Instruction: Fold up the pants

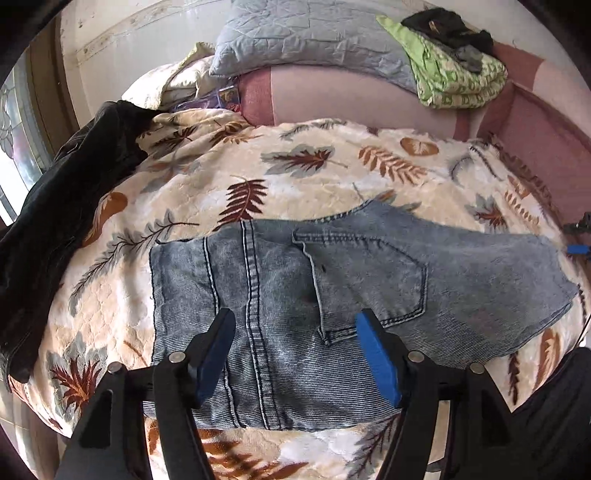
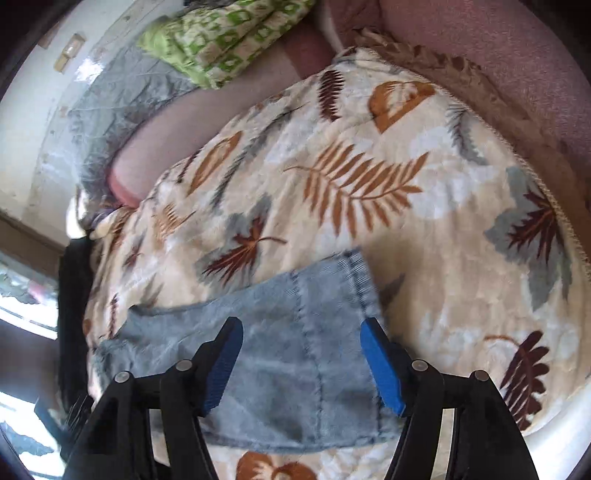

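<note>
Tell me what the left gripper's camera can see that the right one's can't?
Only the left wrist view shows the jeans' back pocket, the dark jacket beside the blanket, and black clothes on the green bundle. Only the right wrist view shows the right gripper, open above the denim. Both show the jeans, leaf blanket, green patterned bundle and grey pillow. The left gripper is open too.

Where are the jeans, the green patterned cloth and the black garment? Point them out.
jeans (image 1: 280, 280), left wrist view, seat panel beside the pocket.
green patterned cloth (image 1: 458, 77), left wrist view, folded middle.
black garment (image 1: 55, 206), left wrist view, middle of the heap.
</note>
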A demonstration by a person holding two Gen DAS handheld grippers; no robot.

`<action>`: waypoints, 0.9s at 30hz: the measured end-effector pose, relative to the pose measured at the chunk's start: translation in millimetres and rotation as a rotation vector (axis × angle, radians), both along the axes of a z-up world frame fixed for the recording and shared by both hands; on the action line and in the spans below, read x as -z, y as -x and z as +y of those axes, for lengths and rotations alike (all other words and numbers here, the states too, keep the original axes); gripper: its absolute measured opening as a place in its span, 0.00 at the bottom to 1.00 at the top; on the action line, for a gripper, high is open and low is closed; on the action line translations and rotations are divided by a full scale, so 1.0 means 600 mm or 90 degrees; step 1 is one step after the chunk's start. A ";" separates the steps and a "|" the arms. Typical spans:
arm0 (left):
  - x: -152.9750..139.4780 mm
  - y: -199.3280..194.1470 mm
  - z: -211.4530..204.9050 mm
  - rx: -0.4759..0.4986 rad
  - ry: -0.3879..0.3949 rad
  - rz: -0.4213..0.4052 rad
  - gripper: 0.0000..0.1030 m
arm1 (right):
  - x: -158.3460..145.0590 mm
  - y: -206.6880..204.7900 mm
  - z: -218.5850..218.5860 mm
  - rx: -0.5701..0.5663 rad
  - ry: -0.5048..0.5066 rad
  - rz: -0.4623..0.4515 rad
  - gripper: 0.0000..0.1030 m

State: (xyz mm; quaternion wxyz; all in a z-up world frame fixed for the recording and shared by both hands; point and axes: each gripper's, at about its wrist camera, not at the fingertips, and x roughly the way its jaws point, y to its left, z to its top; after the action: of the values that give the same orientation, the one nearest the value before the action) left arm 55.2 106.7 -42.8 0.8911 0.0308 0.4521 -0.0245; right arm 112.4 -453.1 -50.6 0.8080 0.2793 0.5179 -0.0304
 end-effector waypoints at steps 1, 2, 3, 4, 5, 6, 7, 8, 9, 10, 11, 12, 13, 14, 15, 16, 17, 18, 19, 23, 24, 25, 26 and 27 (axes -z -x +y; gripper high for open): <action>0.022 -0.008 -0.004 0.003 -0.012 0.025 0.67 | 0.016 -0.010 -0.012 0.008 -0.007 0.018 0.68; 0.047 -0.017 -0.006 0.003 -0.022 0.058 0.67 | 0.032 -0.019 -0.020 0.013 -0.003 0.033 0.68; 0.067 -0.020 -0.003 -0.004 -0.021 0.080 0.68 | 0.048 -0.024 -0.026 0.015 -0.008 0.047 0.68; 0.072 -0.017 0.004 -0.011 -0.002 0.068 0.69 | 0.062 -0.023 -0.036 0.015 -0.023 0.061 0.68; 0.069 -0.012 0.009 -0.019 0.009 0.060 0.70 | 0.066 -0.015 -0.044 0.033 -0.038 0.056 0.68; 0.065 -0.010 0.012 -0.023 0.017 0.061 0.70 | 0.060 0.003 -0.054 0.060 -0.059 0.033 0.68; 0.061 -0.009 0.014 -0.025 0.025 0.058 0.70 | 0.051 0.027 -0.062 0.080 -0.082 0.007 0.68; 0.060 -0.009 0.015 -0.027 0.028 0.055 0.70 | 0.042 0.058 -0.067 0.103 -0.105 -0.016 0.68; 0.062 -0.010 0.014 -0.026 0.028 0.058 0.70 | 0.038 0.094 -0.068 0.125 -0.127 -0.032 0.68; 0.063 -0.012 0.014 -0.024 0.026 0.060 0.70 | 0.039 0.128 -0.067 0.138 -0.151 -0.036 0.68; 0.065 -0.011 0.013 -0.023 0.024 0.057 0.71 | 0.043 0.160 -0.068 0.152 -0.185 -0.039 0.68; 0.065 -0.010 0.013 -0.023 0.022 0.054 0.71 | 0.050 0.190 -0.068 0.173 -0.220 -0.044 0.68; 0.066 -0.010 0.013 -0.024 0.022 0.053 0.71 | 0.061 0.212 -0.068 0.190 -0.244 -0.039 0.68; 0.065 -0.009 0.013 -0.026 0.024 0.051 0.71 | 0.074 0.223 -0.068 0.197 -0.261 -0.029 0.68; 0.066 -0.010 0.013 -0.028 0.025 0.051 0.71 | 0.086 0.226 -0.066 0.199 -0.275 -0.023 0.68; 0.065 -0.011 0.014 -0.029 0.027 0.052 0.71 | 0.098 0.225 -0.064 0.202 -0.283 -0.017 0.68; 0.064 -0.010 0.016 -0.031 0.031 0.052 0.71 | 0.107 0.223 -0.060 0.206 -0.293 -0.012 0.67; 0.063 -0.010 0.017 -0.032 0.036 0.051 0.71 | 0.114 0.217 -0.055 0.203 -0.301 -0.013 0.67; 0.061 -0.009 0.019 -0.034 0.039 0.050 0.71 | 0.119 0.208 -0.046 0.201 -0.298 -0.016 0.67; 0.046 0.002 0.027 -0.056 0.070 0.027 0.71 | 0.119 0.189 -0.029 0.193 -0.221 -0.008 0.35; 0.044 0.002 0.027 -0.059 0.076 0.026 0.71 | 0.119 0.187 -0.029 0.191 -0.209 -0.003 0.31; 0.043 0.000 0.025 -0.058 0.077 0.028 0.71 | 0.117 0.184 -0.028 0.185 -0.198 -0.002 0.28; 0.044 -0.002 0.021 -0.056 0.074 0.032 0.71 | 0.109 0.181 -0.023 0.171 -0.171 -0.005 0.26; 0.044 -0.003 0.016 -0.054 0.070 0.034 0.71 | 0.094 0.178 -0.015 0.153 -0.136 -0.011 0.23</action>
State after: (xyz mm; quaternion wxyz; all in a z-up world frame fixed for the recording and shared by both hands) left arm 57.0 116.5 -68.9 0.8792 -0.0379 0.4748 -0.0124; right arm 5.8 -462.2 -107.0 0.7689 0.4236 0.4738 -0.0693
